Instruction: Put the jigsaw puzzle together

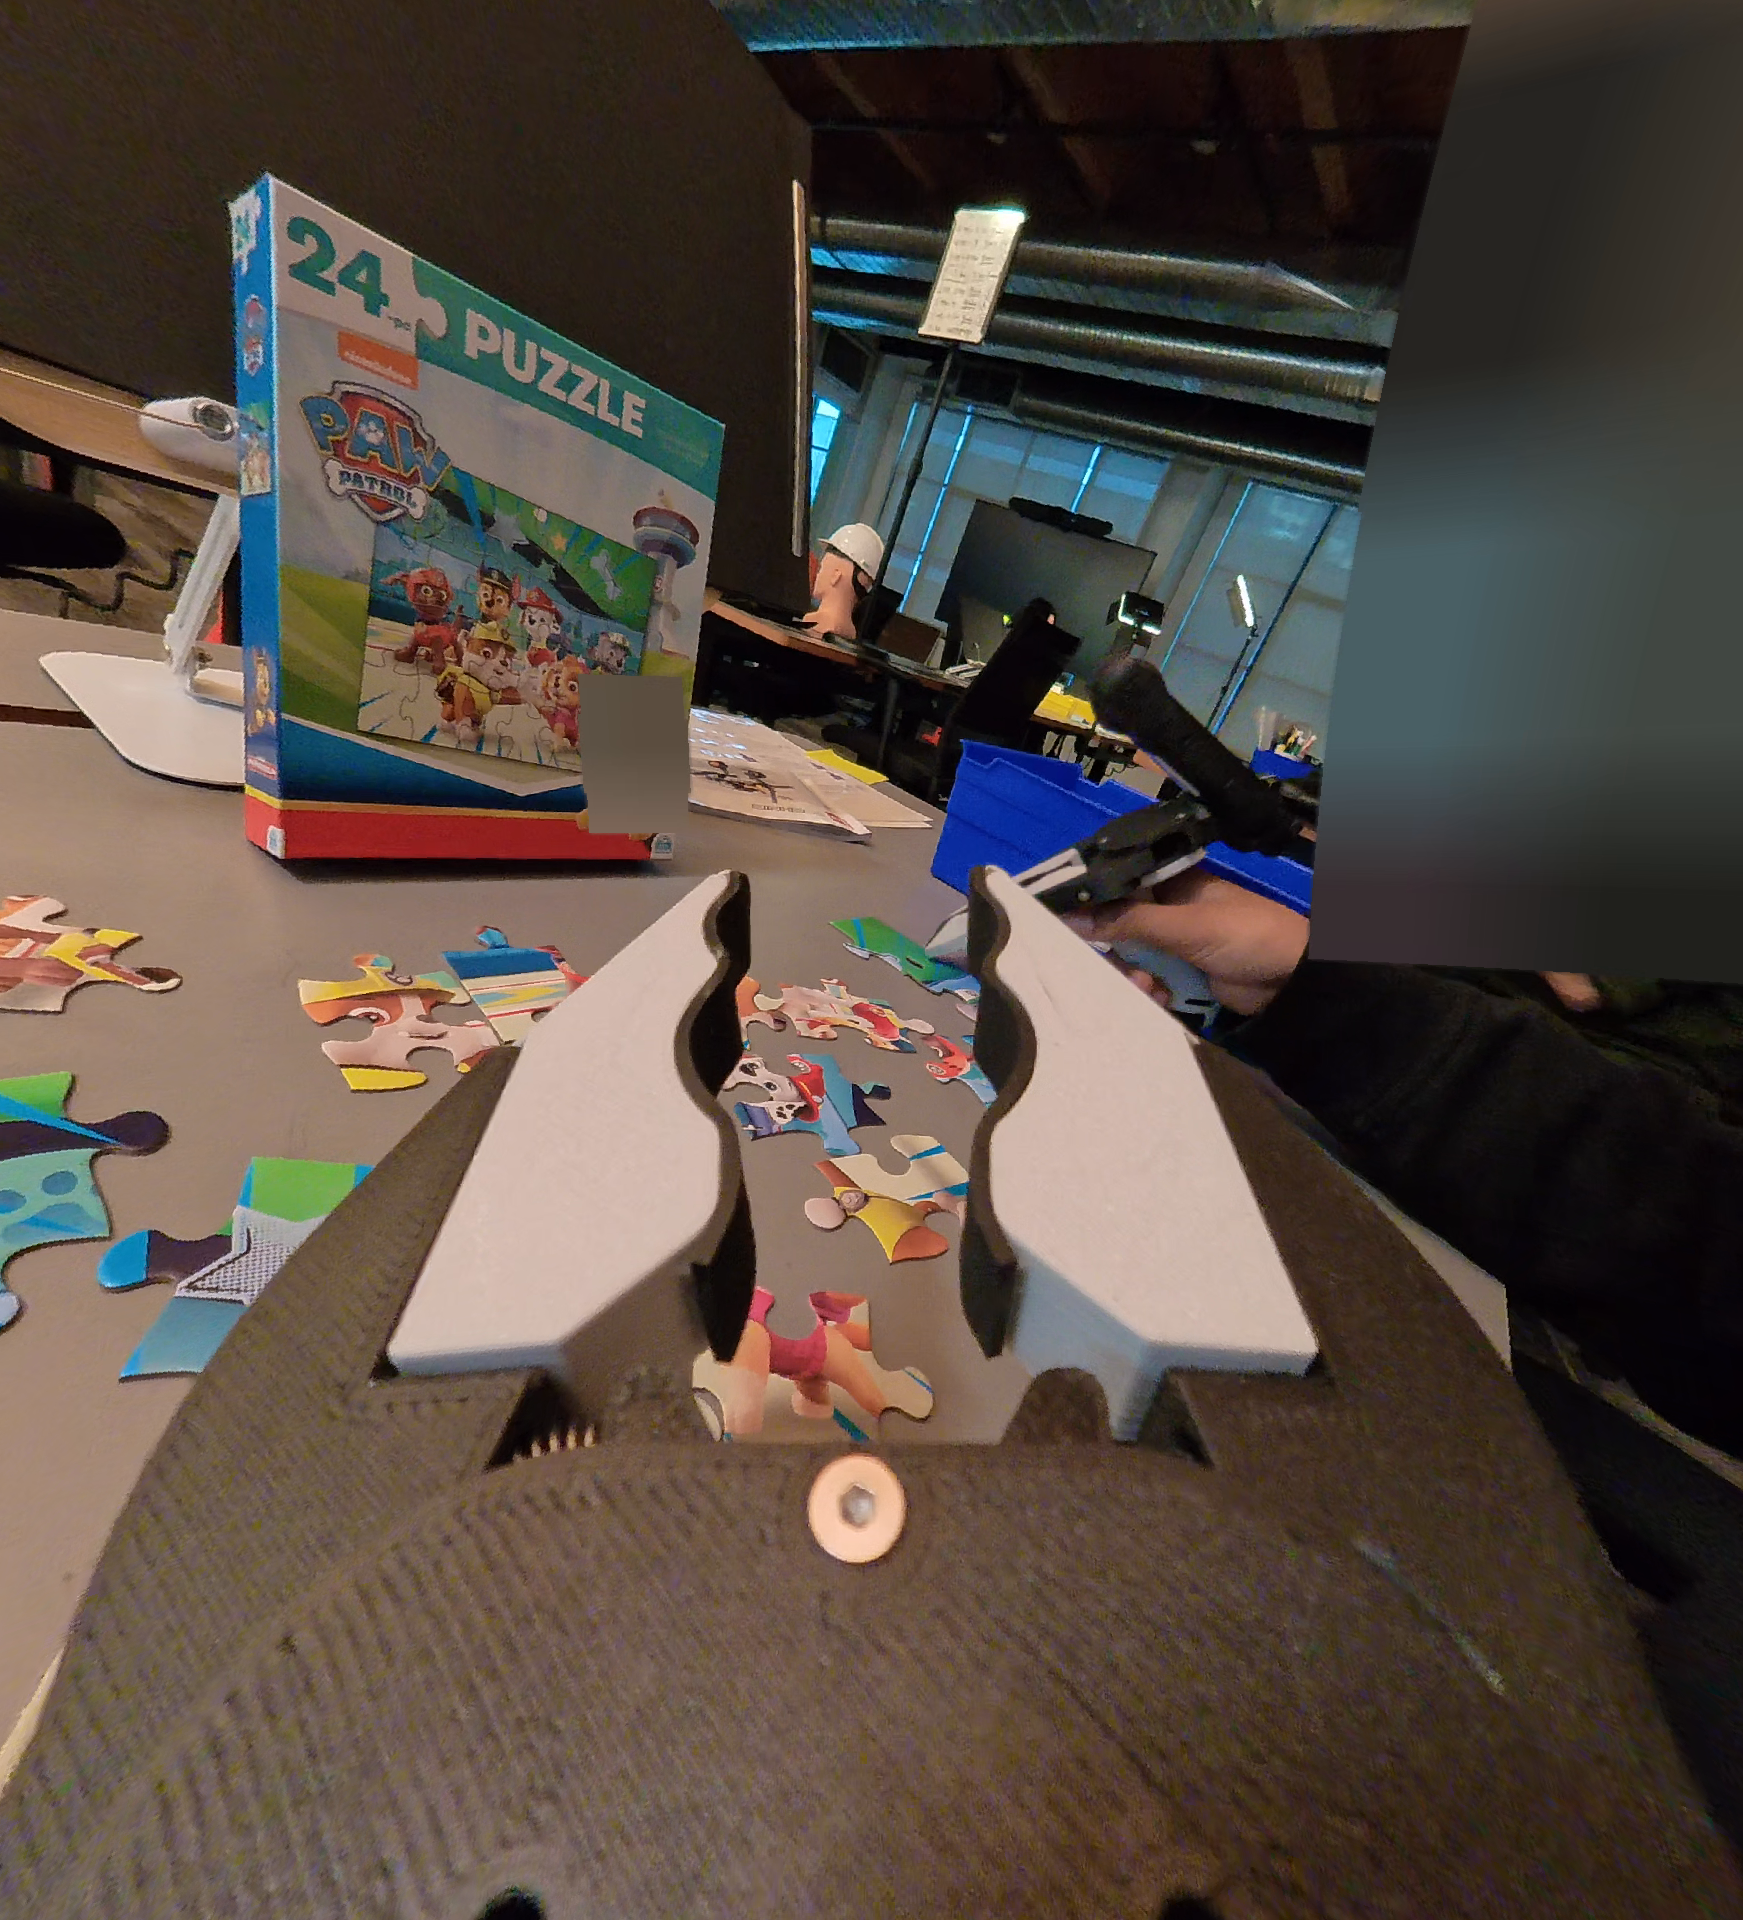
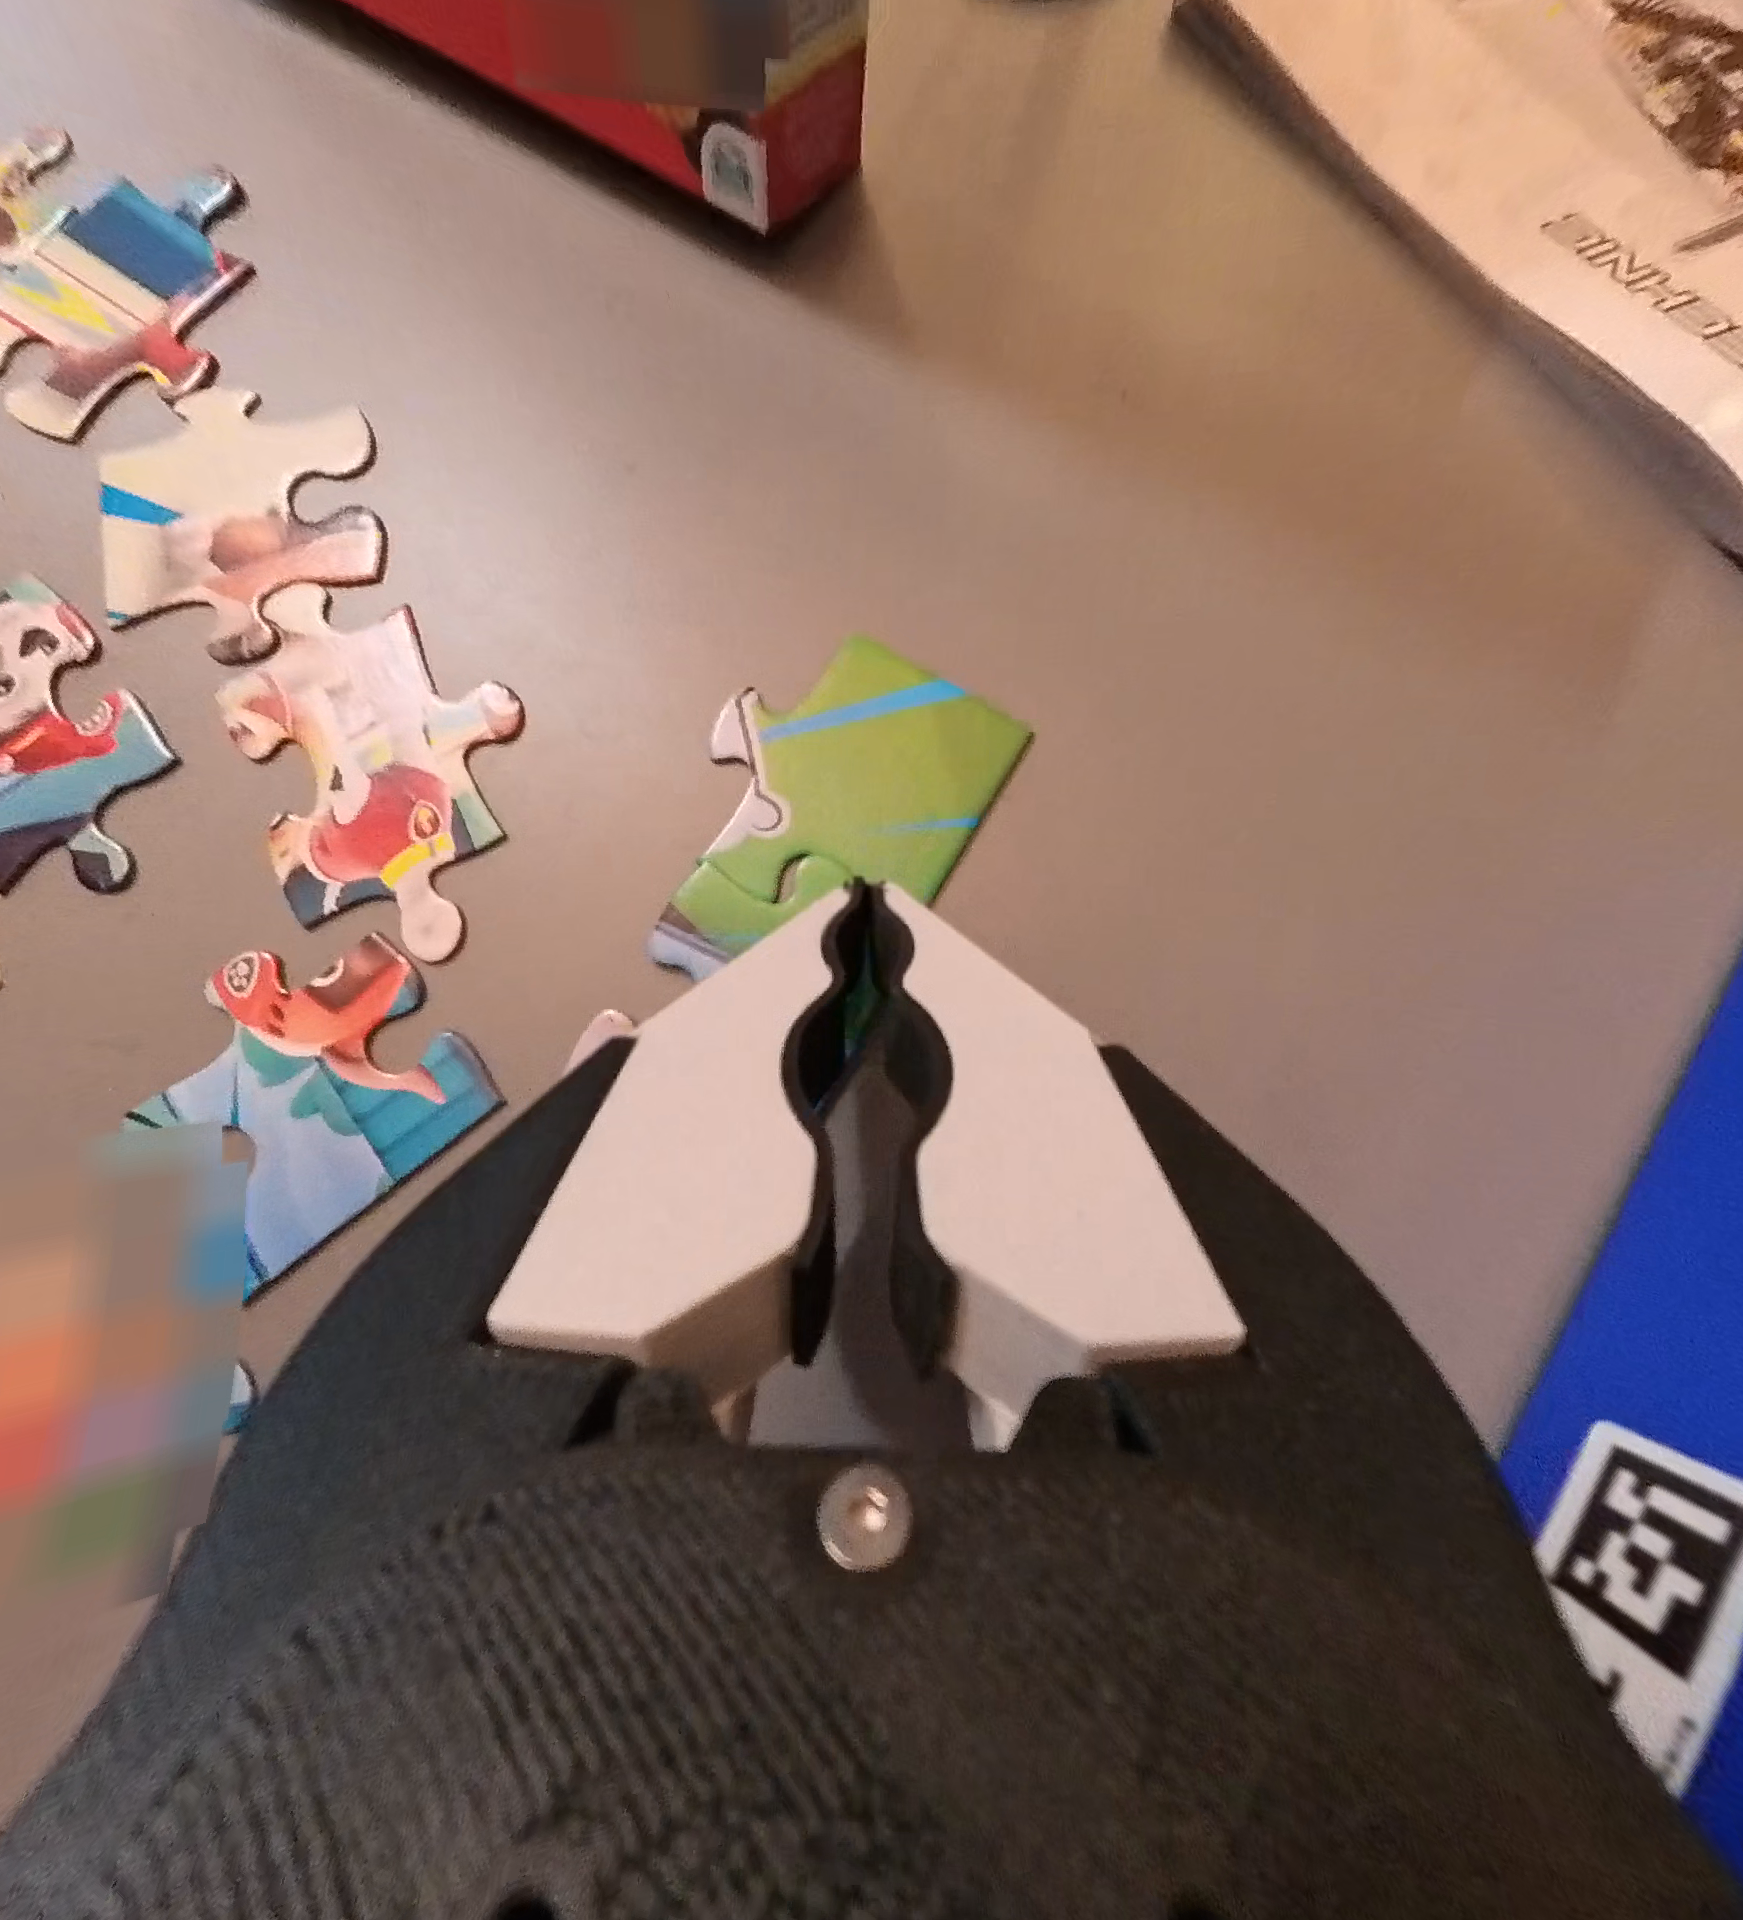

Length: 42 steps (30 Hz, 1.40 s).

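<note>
My left gripper (image 1: 859,904) hangs over the grey table (image 1: 67,1455), jaws wide apart, nothing in them. Loose puzzle pieces (image 1: 815,1101) lie flat on the table under and between its fingers, more of them scattered to the left. Puzzle box (image 1: 472,540) stands upright on the far side. Right of that: my right gripper (image 2: 869,889), fingertips closed together right at the near edge of the green puzzle piece (image 2: 877,758) (a sliver of green shows between the pads, so it looks pinched by its edge). The piece lies flat, mostly beyond the tips. Booklet (image 2: 1573,260) far right, blue bin (image 2: 1677,1247) near right.
</note>
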Each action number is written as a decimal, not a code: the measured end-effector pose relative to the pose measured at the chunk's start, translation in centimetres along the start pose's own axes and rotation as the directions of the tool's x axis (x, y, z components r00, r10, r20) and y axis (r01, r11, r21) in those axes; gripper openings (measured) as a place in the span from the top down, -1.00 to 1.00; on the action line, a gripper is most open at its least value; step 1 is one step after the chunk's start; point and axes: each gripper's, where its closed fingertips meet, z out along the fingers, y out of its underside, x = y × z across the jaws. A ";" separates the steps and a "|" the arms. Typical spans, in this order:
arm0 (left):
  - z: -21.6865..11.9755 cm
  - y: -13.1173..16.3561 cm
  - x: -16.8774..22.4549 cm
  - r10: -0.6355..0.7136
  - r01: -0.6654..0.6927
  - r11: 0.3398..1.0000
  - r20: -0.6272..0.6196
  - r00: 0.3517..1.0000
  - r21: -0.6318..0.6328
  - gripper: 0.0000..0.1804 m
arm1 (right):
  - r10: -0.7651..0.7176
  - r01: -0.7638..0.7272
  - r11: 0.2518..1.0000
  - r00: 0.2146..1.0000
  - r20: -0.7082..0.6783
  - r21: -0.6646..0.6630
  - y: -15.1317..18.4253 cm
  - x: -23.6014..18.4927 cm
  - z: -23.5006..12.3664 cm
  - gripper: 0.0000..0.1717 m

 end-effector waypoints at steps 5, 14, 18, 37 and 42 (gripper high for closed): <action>0.1 0.1 0.1 0.010 -0.010 1.000 -0.001 1.000 -0.005 0.55 | -0.019 0.019 1.000 1.000 0.012 -0.003 0.0 -0.7 0.2 1.00; 0.1 0.1 0.1 0.004 -0.004 1.000 -0.003 1.000 -0.005 0.55 | -0.086 0.085 0.996 0.996 0.008 0.041 -1.3 -1.4 -0.3 1.00; 0.0 0.1 0.1 0.007 -0.007 1.000 -0.002 1.000 -0.005 0.55 | -0.069 0.069 0.998 0.998 0.014 0.014 -1.4 -1.4 0.5 1.00; 0.1 0.1 0.1 0.005 -0.005 1.000 -0.002 1.000 -0.005 0.55 | -0.033 0.033 0.999 0.999 0.039 0.000 -0.8 -1.2 0.0 1.00; 0.0 0.1 0.1 0.007 -0.007 1.000 -0.001 1.000 -0.005 0.55 | -0.041 0.041 0.999 0.999 0.025 -0.024 -0.4 -1.2 0.3 1.00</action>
